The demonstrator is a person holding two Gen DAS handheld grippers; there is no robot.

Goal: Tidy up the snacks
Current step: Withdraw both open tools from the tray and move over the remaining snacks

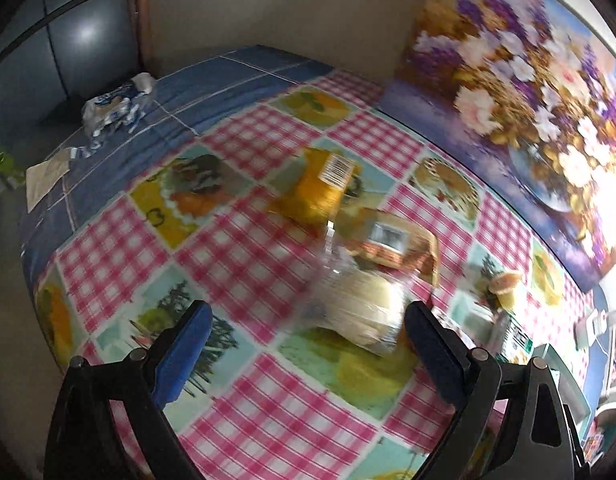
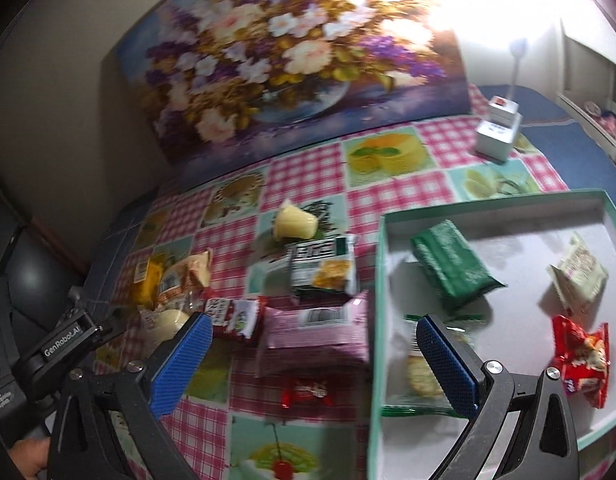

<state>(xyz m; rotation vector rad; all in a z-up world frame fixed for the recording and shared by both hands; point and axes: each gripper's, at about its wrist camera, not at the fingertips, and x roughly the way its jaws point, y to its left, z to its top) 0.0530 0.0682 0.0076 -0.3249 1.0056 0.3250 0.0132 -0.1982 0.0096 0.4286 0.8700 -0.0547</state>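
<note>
My left gripper (image 1: 312, 348) is open just above the checked tablecloth. A pale bun in clear wrap (image 1: 360, 308) lies just beyond its right finger, blurred. Behind the bun are a beige and red pack (image 1: 392, 244) and an orange pack (image 1: 324, 188). My right gripper (image 2: 316, 360) is open too, over a pink pack (image 2: 320, 328) and the left wall of the teal tray (image 2: 382, 280). Inside the tray lie a green pack (image 2: 452, 268), a white-green pack (image 2: 580, 276), a red pack (image 2: 584, 356) and a clear cookie pack (image 2: 420, 372).
Loose on the cloth are a jelly cup (image 2: 295, 222), a green and white cracker pack (image 2: 324, 268), a red-white pack (image 2: 237, 316) and a small red candy (image 2: 308, 394). A flower painting (image 2: 291, 60) leans on the wall. A white device (image 2: 498, 132) stands behind the tray. Crumpled wrappers (image 1: 115, 108) lie far left.
</note>
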